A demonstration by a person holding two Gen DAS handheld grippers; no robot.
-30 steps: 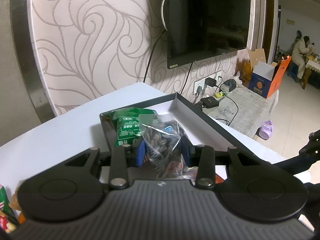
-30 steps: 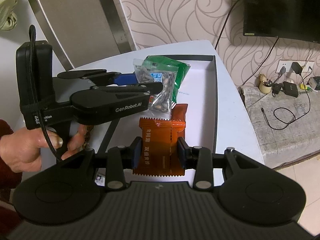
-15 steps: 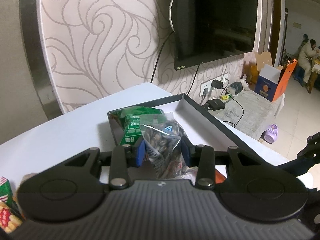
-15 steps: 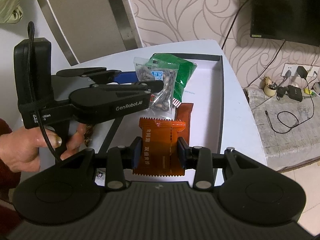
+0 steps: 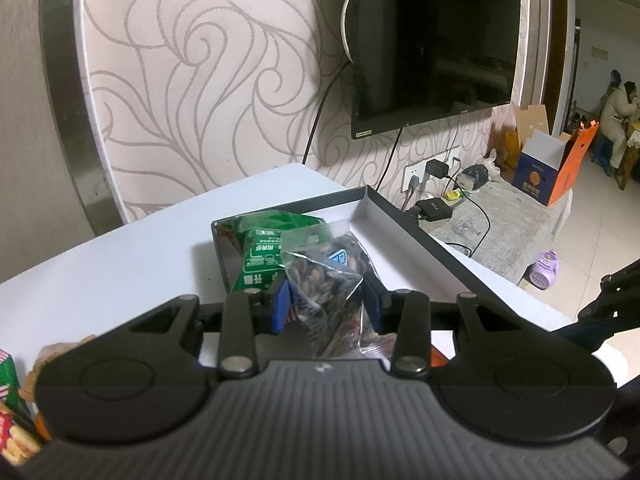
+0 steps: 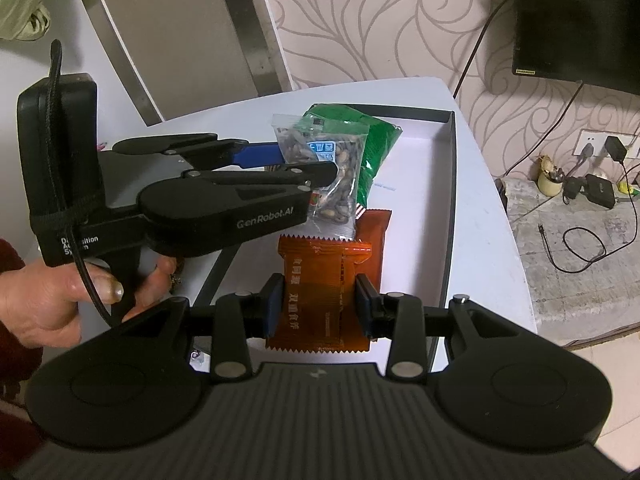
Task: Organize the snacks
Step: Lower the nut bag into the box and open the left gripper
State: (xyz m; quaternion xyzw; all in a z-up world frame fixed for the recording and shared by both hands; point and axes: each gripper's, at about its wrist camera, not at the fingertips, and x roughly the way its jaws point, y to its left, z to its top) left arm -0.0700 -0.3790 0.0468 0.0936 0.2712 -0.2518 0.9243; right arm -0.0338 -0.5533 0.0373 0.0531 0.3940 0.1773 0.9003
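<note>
My left gripper (image 5: 326,296) is shut on a clear packet of seeds (image 5: 328,280), held above the near end of a shallow dark-rimmed white box (image 5: 404,224). From the right wrist view the same left gripper (image 6: 308,164) reaches in from the left with the seed packet (image 6: 328,168) hanging between its blue pads. A green snack bag (image 6: 372,140) lies in the far end of the box (image 6: 450,200). My right gripper (image 6: 320,304) is shut on an orange snack packet (image 6: 320,280) over the box's near end. A second orange packet (image 6: 374,224) lies under it in the box.
The box sits on a white table (image 5: 132,256) whose right edge drops to the floor. Loose snack packets (image 5: 12,420) lie at the table's near left. A hand (image 6: 60,296) holds the left gripper's handle. A wall television (image 5: 436,40), cables and a cardboard box (image 5: 548,172) stand beyond.
Both views have shifted slightly, showing more wall above the box. Both grippers keep their packets and stay over the box.
</note>
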